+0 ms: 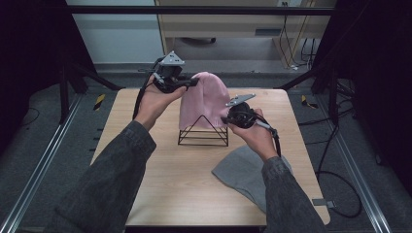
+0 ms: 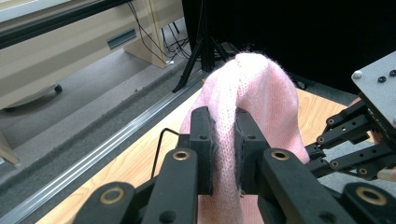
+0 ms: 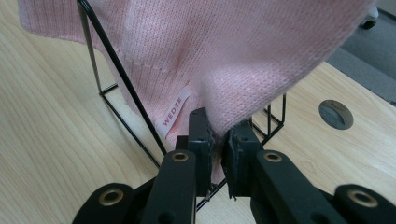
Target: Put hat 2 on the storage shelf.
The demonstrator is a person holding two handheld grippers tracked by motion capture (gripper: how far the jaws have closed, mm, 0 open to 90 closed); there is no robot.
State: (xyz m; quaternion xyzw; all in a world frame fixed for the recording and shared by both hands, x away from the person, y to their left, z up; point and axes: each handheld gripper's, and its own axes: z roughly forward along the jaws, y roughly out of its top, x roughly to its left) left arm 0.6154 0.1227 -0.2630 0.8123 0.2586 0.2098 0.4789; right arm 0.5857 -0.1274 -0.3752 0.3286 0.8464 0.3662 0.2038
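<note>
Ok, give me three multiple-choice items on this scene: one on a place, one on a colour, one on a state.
1. Where does the grey hat lie?
A. flat on the table near the person's right forearm
B. on the wire stand
C. on the floor

2. What colour is the hat draped over the black wire stand?
A. white
B. pink
C. blue

3. How does the left gripper stand?
A. wide open above the table
B. shut on nothing
C. shut on the pink hat

Answers: 1 A, the high view shows it flat on the wood beside the sleeve; 2 B, pink knit hangs over the stand's peak; 3 C, the left gripper view shows both jaws pinching a fold of pink knit.
</note>
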